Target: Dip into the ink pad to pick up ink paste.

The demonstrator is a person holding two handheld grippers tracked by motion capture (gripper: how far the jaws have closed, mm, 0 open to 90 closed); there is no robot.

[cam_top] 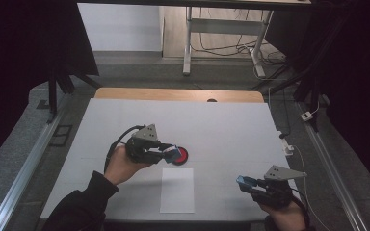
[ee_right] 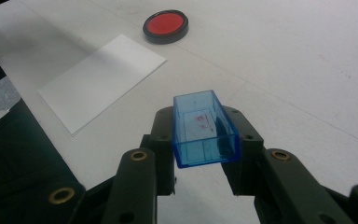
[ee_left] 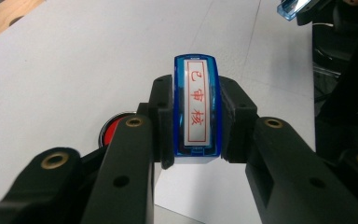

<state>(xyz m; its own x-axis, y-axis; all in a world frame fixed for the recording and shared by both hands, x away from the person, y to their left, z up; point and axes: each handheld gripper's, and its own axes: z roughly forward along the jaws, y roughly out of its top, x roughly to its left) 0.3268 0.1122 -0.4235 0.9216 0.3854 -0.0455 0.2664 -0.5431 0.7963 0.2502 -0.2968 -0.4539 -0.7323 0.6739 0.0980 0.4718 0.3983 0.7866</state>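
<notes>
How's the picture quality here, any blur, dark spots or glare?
High view: dim, black at both sides, slightly soft. Left gripper view: stamp sharp with red characters readable, jaws blurred up close. Right gripper view: blue cap fairly sharp, ink pad and paper sheet evenly lit, no glare.

My left hand-held gripper (cam_top: 171,153) reaches forward and to the right from my dark-sleeved left forearm, its jaws clamped tight on what they hold. My right hand-held gripper (cam_top: 245,183) sits low near my body, pointing left, its jaws likewise pressed closed on their load. My right hand (cam_top: 285,217) grips it from below.
</notes>
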